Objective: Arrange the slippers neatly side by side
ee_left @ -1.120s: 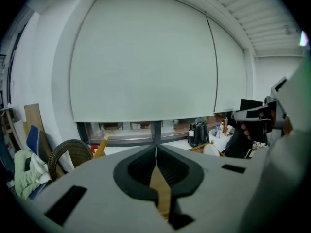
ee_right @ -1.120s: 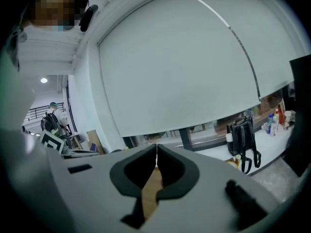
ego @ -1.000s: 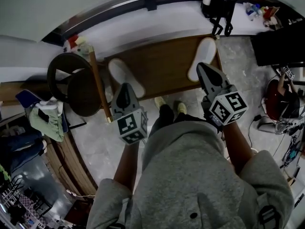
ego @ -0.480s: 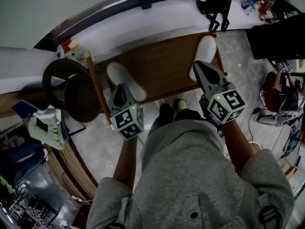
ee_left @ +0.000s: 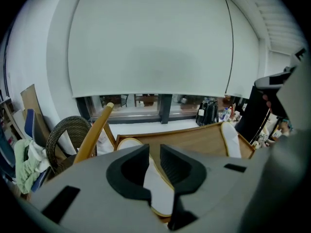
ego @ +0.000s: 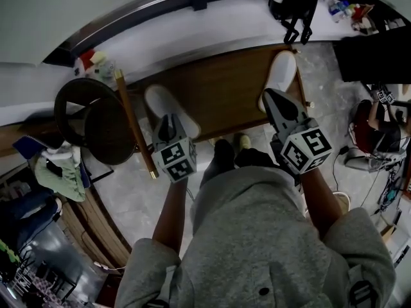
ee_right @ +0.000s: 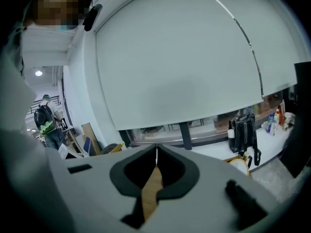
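Two white slippers lie apart on a low brown wooden table [ego: 221, 88]. The left slipper [ego: 166, 105] lies slanted near the table's left end, and the right slipper [ego: 281, 76] lies at its right end. My left gripper [ego: 168, 123] hangs over the near end of the left slipper. Its jaws have just been opening and stand a narrow gap apart. In the left gripper view the left slipper [ee_left: 156, 186] shows through that gap below the left gripper [ee_left: 154, 152], not pinched. My right gripper [ego: 272, 99] is shut and empty, just short of the right slipper's near end.
A dark wicker chair [ego: 90, 117] and a leaning wooden pole [ego: 133, 122] stand left of the table. A black bag [ego: 294, 4] sits on the white ledge behind it. The person's feet [ego: 241, 143] are at the table's front edge. Cluttered gear [ego: 379, 133] lies at the right.
My left gripper has sunk toward the near end of the left slipper, its cube looking smaller. The right gripper has barely shifted. Both slippers lie where they were.
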The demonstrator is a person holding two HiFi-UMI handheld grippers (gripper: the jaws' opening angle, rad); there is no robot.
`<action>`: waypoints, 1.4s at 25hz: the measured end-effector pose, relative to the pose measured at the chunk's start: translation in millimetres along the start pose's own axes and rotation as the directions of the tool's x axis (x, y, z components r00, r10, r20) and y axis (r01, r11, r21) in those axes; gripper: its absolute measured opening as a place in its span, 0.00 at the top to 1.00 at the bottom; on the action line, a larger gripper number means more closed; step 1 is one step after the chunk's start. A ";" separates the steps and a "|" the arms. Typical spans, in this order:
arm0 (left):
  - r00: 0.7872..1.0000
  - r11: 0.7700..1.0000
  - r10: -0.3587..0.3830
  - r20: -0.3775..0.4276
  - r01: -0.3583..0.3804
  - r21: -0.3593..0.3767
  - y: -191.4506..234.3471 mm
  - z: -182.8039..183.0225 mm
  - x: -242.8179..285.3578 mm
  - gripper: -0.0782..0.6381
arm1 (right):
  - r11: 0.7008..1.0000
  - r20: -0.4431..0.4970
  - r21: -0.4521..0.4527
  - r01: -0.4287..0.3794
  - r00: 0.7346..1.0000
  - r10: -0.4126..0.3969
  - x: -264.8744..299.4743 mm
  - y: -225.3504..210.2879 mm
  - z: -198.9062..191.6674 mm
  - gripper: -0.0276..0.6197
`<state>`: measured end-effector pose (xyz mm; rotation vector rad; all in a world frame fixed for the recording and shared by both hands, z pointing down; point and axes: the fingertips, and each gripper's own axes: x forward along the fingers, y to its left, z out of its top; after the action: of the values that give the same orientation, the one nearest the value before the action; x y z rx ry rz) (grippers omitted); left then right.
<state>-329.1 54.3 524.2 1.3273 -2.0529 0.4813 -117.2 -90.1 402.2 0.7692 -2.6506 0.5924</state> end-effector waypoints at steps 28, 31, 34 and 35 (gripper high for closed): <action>0.972 0.997 0.060 -0.227 -0.067 -0.024 16.3 -68.8 87.3 0.61 | 0.999 -0.083 0.000 0.049 0.995 -0.048 17.6 -6.4 -19.0 0.92; 0.966 0.995 0.083 -0.245 -0.093 -0.030 21.1 -69.2 90.0 0.61 | 0.999 -0.089 -0.005 0.053 0.995 -0.053 18.6 -6.5 -20.0 0.92; 0.961 0.994 0.093 -0.259 -0.105 -0.031 24.3 -69.8 93.9 0.61 | 0.998 -0.091 -0.009 0.055 0.994 -0.055 19.5 -7.1 -19.5 0.92; 0.961 0.994 0.093 -0.261 -0.105 -0.033 24.6 -70.1 94.4 0.61 | 0.998 -0.090 -0.010 0.055 0.994 -0.056 19.6 -7.3 -19.4 0.92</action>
<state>-356.4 43.9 640.7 1.0762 -1.9061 0.6139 -125.3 -95.1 429.1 0.7926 -2.5392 0.5886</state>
